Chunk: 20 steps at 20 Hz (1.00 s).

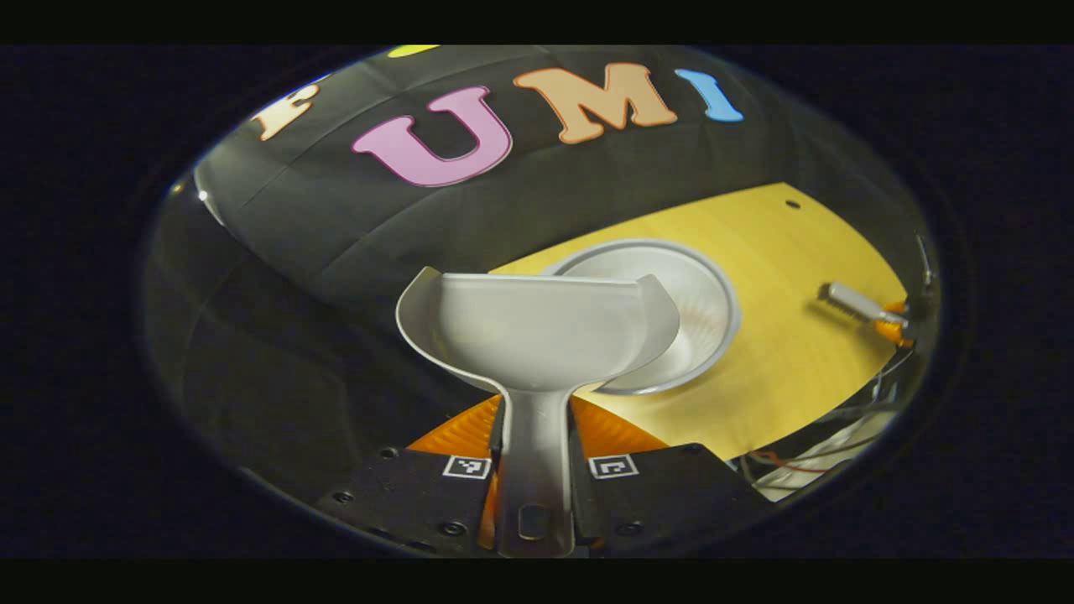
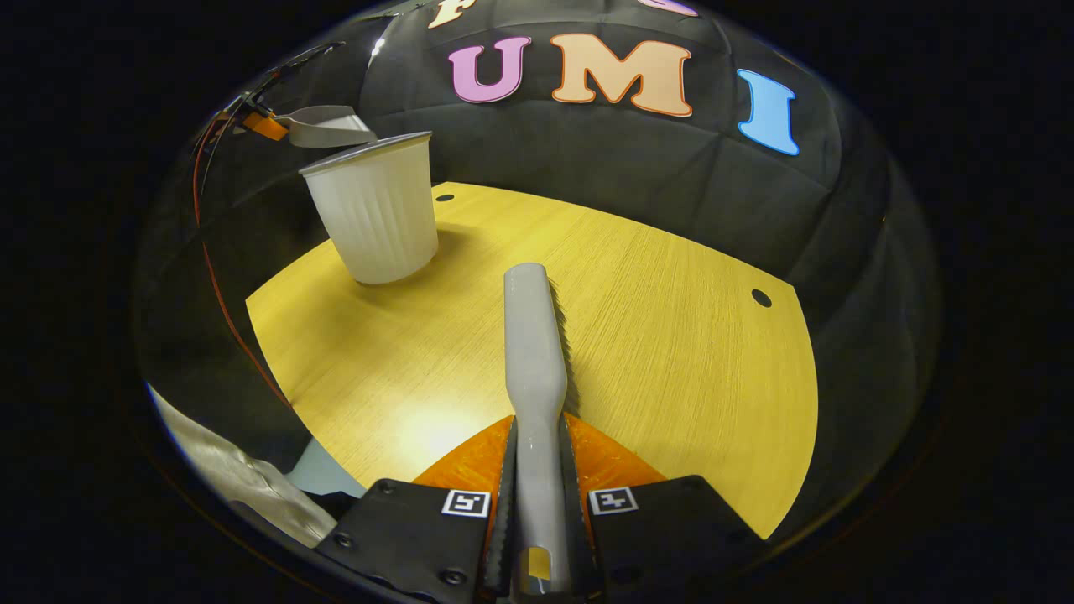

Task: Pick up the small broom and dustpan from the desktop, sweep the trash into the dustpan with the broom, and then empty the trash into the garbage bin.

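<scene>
Left gripper (image 1: pixel 532 470) clenched on dustpan (image 1: pixel 537 331) above bin (image 1: pixel 713 294); right gripper (image 2: pixel 537 503) grasping broom (image 2: pixel 533 352).

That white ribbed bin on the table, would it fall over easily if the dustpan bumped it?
Probably. The bin looks like thin plastic, so likely light, and it narrows toward its base, which favours tipping. The dustpan, clamped in the left gripper, hangs at its rim, where a knock would lever it most.
</scene>
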Each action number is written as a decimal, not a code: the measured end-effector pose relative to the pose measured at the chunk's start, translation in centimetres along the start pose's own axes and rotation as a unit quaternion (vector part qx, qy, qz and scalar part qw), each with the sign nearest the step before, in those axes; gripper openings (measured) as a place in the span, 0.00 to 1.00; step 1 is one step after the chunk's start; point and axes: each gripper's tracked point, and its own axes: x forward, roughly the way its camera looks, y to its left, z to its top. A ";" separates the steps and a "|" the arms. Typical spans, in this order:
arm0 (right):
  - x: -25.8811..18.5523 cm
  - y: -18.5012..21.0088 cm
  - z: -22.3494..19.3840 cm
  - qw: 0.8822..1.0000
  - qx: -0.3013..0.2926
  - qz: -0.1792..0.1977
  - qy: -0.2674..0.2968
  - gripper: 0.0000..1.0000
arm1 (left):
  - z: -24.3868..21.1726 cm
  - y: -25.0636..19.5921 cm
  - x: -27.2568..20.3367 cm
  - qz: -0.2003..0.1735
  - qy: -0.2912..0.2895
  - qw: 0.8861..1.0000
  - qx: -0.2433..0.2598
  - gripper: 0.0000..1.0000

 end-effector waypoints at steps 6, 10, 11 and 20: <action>-1.7 -1.5 0.0 0.999 0.033 -0.031 -0.022 0.28 | 8.4 -13.9 0.3 -0.100 -0.090 0.991 -0.026 0.26; -2.8 -2.7 -2.7 0.997 0.058 -0.044 -0.003 0.28 | 8.9 -25.9 1.9 -0.191 -0.090 0.977 -0.030 0.26; -2.9 -2.9 -3.2 0.997 0.061 -0.048 0.002 0.29 | 8.3 -28.3 2.6 -0.208 -0.081 0.974 -0.030 0.28; 0.5 -0.6 -4.9 0.992 0.112 -0.049 0.031 0.29 | -3.4 -34.7 10.6 -0.156 -0.005 0.983 -0.100 0.28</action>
